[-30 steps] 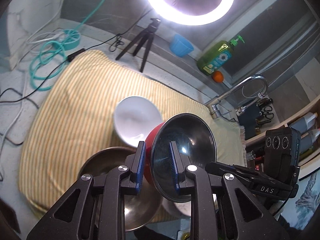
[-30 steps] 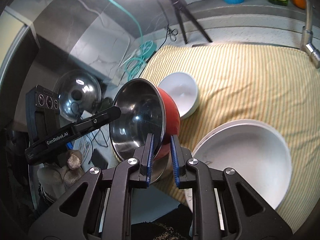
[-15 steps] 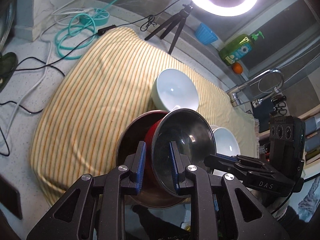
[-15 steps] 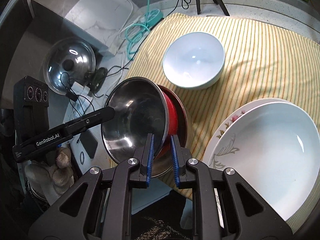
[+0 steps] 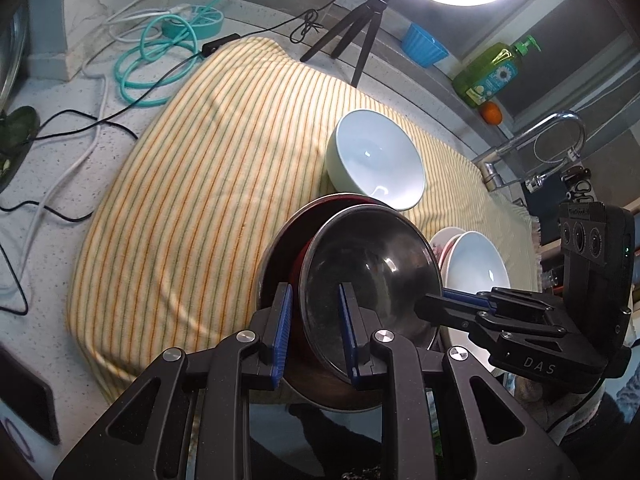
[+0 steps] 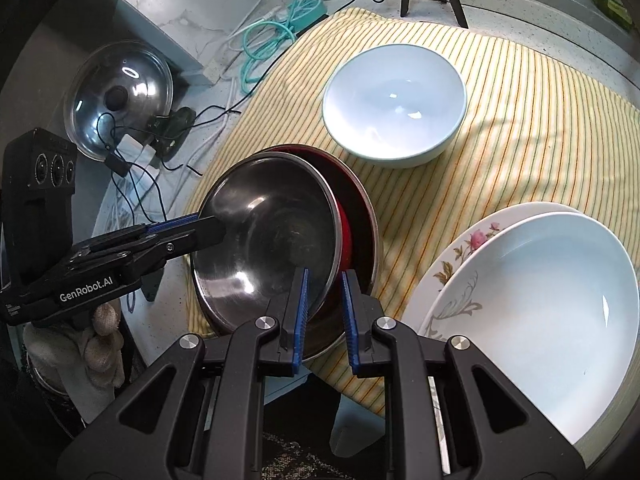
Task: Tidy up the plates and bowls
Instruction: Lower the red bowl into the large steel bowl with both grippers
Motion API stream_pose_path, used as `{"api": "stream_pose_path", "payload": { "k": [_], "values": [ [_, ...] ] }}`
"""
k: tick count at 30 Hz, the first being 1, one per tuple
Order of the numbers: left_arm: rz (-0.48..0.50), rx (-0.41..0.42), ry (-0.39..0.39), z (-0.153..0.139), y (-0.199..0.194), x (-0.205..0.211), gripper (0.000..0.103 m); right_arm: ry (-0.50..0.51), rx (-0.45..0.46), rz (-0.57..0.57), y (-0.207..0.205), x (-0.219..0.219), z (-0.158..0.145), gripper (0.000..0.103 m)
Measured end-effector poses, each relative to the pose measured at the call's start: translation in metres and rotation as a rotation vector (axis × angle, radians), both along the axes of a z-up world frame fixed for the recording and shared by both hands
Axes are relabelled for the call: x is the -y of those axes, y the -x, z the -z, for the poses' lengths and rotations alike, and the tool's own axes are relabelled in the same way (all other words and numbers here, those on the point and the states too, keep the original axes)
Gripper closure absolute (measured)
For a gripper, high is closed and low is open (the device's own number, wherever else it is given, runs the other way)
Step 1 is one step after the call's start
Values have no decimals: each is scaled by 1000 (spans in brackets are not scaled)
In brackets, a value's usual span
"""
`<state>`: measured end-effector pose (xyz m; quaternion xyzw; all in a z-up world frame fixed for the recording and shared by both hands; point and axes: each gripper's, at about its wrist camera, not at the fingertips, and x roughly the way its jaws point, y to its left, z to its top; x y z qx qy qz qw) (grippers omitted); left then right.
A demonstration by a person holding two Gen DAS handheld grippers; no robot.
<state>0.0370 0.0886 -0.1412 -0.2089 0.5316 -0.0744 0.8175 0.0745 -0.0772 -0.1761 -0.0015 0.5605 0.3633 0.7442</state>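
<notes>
A bowl, red outside and steel inside [image 5: 368, 272] [image 6: 272, 240], hangs tilted within a larger steel bowl [image 5: 276, 240] [image 6: 370, 220] on the striped cloth [image 5: 200, 180]. My left gripper [image 5: 314, 332] is shut on the red bowl's rim. It shows in the right wrist view [image 6: 180, 232] at the bowl's left edge. My right gripper [image 6: 325, 316] is shut on the opposite rim and appears in the left wrist view [image 5: 460, 308]. A pale blue bowl [image 5: 376, 160] [image 6: 396, 96] stands just beyond. A white deep plate [image 5: 476, 268] [image 6: 540, 292] sits on a floral plate [image 6: 460, 264].
A tripod [image 5: 356, 20] with a ring light stands at the cloth's far edge, beside teal cable coils [image 5: 156, 68]. A blue cup [image 5: 424, 46], soap bottle [image 5: 488, 72], orange [image 5: 491, 113] and faucet [image 5: 540, 136] line the back. A pot lid [image 6: 120, 100] leans at left.
Both grippers have come down toward the cloth with the red bowl, which now sits inside the larger steel bowl instead of above it. Both grips are unchanged.
</notes>
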Motion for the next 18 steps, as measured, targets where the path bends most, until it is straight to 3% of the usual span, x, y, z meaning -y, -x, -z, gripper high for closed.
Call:
{"api": "stream_pose_path", "payload": {
  "k": [10, 16, 18],
  "values": [
    [4, -16, -25, 5, -1, 2, 82, 36, 8, -23, 0, -7, 4, 84],
    [11, -17, -44, 5, -2, 3, 82, 40, 26, -28, 0, -11, 3, 79],
    [14, -15, -48, 4, -3, 4, 82, 36, 21, -33, -1, -11, 3, 73]
  ]
}}
